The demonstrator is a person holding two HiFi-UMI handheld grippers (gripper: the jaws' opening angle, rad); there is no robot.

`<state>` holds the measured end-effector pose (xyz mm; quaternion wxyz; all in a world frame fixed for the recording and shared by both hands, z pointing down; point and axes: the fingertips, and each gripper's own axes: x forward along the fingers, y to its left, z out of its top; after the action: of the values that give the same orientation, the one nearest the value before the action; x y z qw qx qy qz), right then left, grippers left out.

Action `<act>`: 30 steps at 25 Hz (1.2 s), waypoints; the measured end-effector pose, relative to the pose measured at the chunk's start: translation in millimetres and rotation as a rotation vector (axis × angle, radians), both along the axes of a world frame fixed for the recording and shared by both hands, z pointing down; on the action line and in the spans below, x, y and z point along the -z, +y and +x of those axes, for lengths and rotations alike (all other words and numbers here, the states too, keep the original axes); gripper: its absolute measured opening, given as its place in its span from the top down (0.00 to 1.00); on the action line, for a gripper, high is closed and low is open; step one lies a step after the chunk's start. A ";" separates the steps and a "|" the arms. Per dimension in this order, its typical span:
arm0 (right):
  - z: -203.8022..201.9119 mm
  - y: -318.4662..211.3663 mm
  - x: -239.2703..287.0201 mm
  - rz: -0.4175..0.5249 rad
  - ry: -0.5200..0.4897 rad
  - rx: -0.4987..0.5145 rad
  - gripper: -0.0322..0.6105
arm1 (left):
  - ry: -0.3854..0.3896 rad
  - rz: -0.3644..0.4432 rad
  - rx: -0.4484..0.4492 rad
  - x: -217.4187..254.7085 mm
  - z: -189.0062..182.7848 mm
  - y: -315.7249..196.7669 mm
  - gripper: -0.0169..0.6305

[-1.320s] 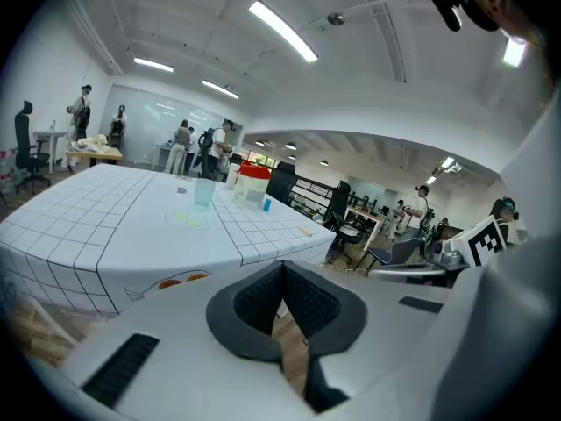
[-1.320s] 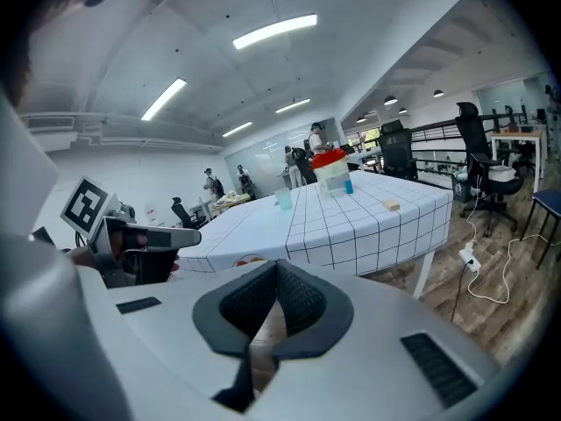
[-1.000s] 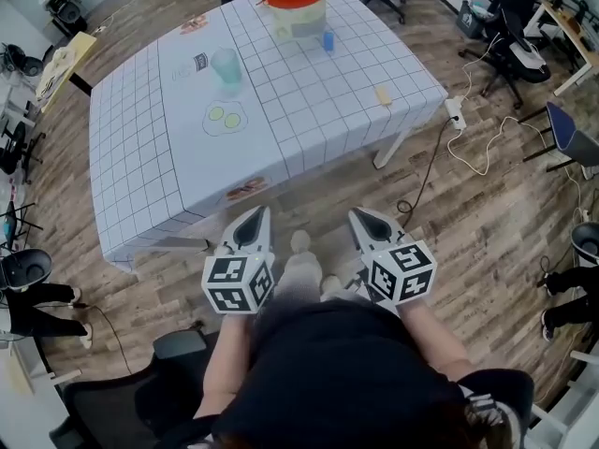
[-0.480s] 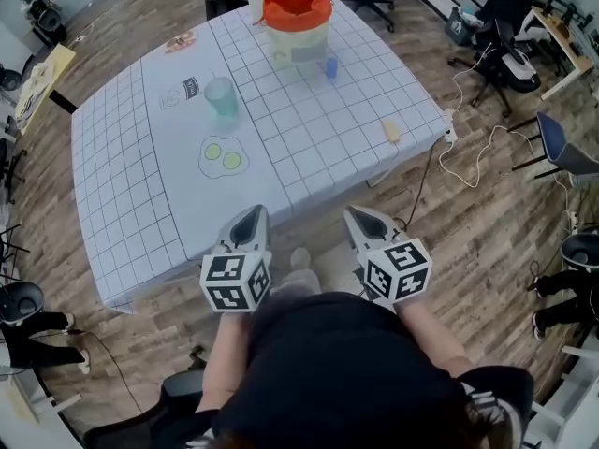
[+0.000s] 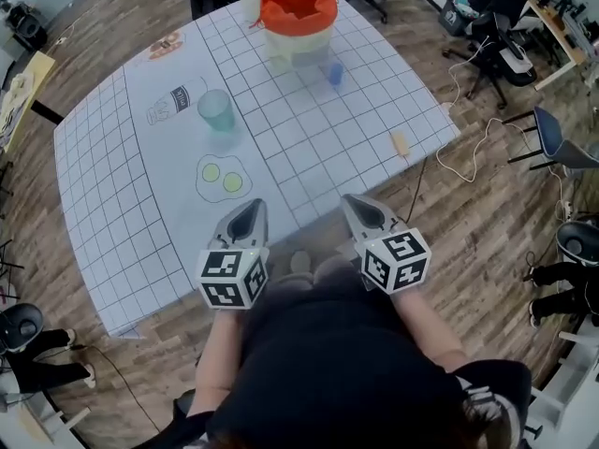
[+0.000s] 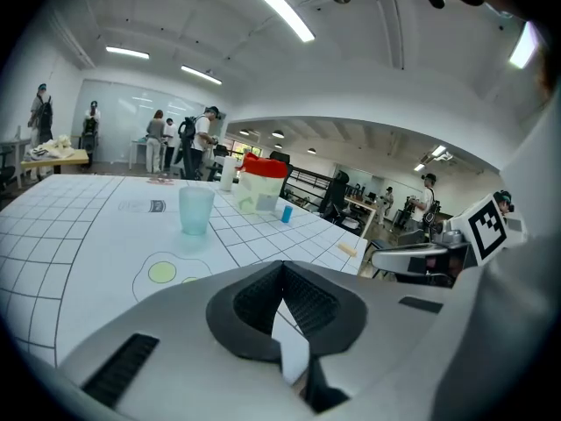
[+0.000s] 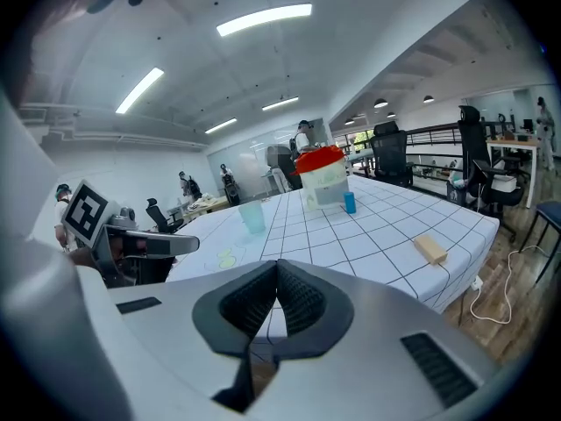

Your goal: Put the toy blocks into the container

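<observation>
While the left gripper (image 5: pixel 252 205) and right gripper (image 5: pixel 352 200) hang closed and empty at the near table (image 5: pixel 309 134) edge, one orange-lined clear container (image 5: pixel 296 47) far, one blue cylinder block (image 5: pixel 334 74) beside it, one tan block (image 5: pixel 401 143) right, one teal cup (image 5: pixel 216 110) left.

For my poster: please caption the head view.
Left gripper and right gripper, both shut, face a table with a blue block, tan block and container.

Gridded table (image 5: pixel 309 138), container (image 5: pixel 298 26), green cup (image 5: pixel 216 110), blue block (image 5: pixel 334 74), tan block (image 5: pixel 401 144)

On the table (image 5: pixel 309 148) the container (image 5: pixel 298 24) stands farthest, a block (image 5: pixel 334 73) beside it, the cup (image 5: pixel 216 110) nearer left
</observation>
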<state>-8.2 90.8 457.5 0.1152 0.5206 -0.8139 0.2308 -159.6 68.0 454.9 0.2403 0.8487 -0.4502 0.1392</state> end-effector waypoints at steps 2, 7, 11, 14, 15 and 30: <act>5.5 -7.3 -0.1 -0.001 0.011 -0.021 0.92 | 0.010 -0.007 -0.017 -1.9 3.5 -8.7 0.93; 36.1 -31.9 0.2 0.013 0.058 -0.105 0.91 | 0.020 -0.013 -0.042 -3.8 20.3 -30.9 0.93; 64.6 -54.4 -5.2 -0.012 0.064 -0.131 0.83 | 0.016 -0.015 -0.043 -3.1 35.2 -50.3 0.93; 86.5 -73.5 -6.3 -0.012 0.086 -0.130 0.81 | 0.019 -0.023 -0.026 -6.7 49.1 -71.3 0.93; 94.5 -79.8 -6.3 -0.011 0.095 -0.128 0.81 | 0.020 -0.025 -0.026 -7.9 56.0 -78.4 0.93; 187.8 -130.8 -49.9 -0.133 0.186 -0.158 0.73 | -0.041 -0.125 -0.114 -37.2 152.1 -139.7 0.93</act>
<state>179.6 -40.0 507.4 0.2056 0.5935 -0.7391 0.2433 -7.5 -71.8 492.1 0.2752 0.8533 -0.3962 0.1978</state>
